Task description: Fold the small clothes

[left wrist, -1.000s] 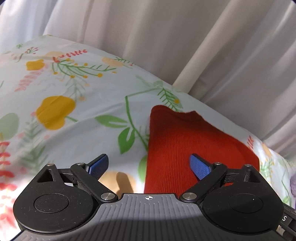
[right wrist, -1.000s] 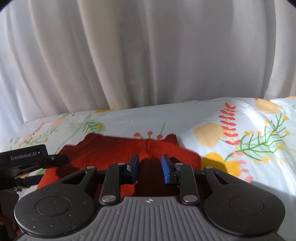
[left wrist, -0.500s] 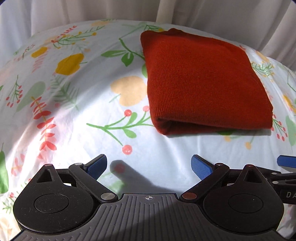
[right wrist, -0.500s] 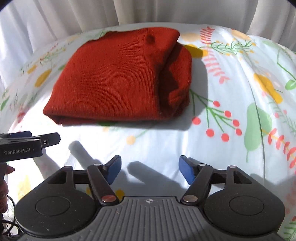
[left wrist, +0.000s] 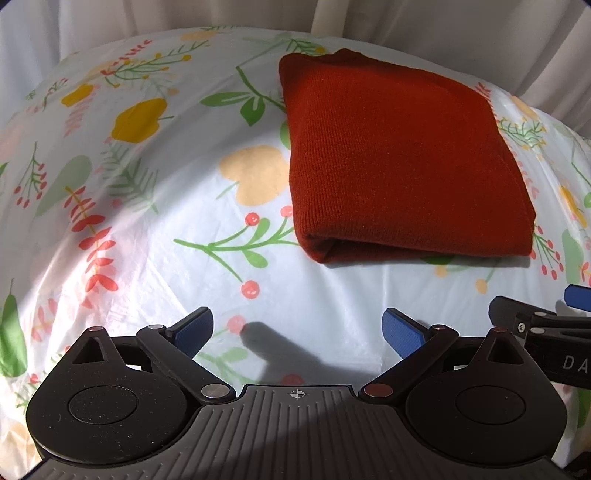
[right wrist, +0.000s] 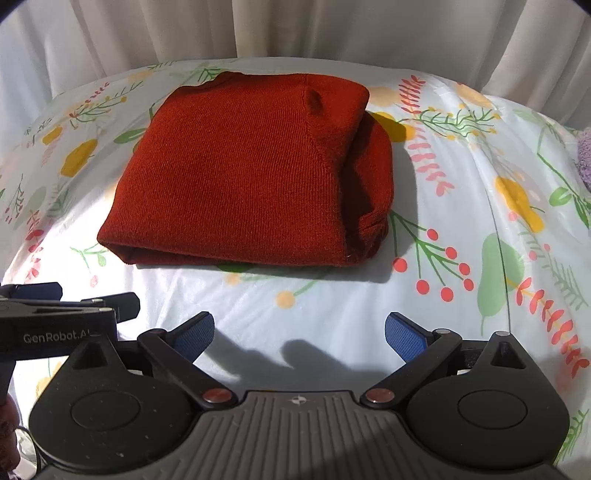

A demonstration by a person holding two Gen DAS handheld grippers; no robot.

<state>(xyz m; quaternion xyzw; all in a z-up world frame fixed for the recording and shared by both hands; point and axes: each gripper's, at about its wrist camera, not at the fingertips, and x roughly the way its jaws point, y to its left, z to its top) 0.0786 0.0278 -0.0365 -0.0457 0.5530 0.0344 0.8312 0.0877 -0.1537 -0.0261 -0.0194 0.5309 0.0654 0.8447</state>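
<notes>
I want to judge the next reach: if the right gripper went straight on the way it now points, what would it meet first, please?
Most likely bare floral sheet, just short of the folded red garment. The right gripper, its jaws opening with nothing between them, points steeply down; depth is hard to judge, so the garment's near edge is possible.

A folded red garment (left wrist: pixel 399 162) lies on a floral sheet (left wrist: pixel 147 229), toward the upper right of the view, with its rounded folded edge facing the camera. The left gripper (left wrist: pixel 297 330) hangs over the bare sheet just in front of that edge, its jaws spread wide with nothing between them; the blue pads (left wrist: pixel 400 334) touch no cloth. Its shadow falls on the sheet between the fingers. Part of the right gripper (left wrist: pixel 543 325) pokes in at the right edge, clear of the garment. White curtains (left wrist: pixel 424 29) hang behind.
</notes>
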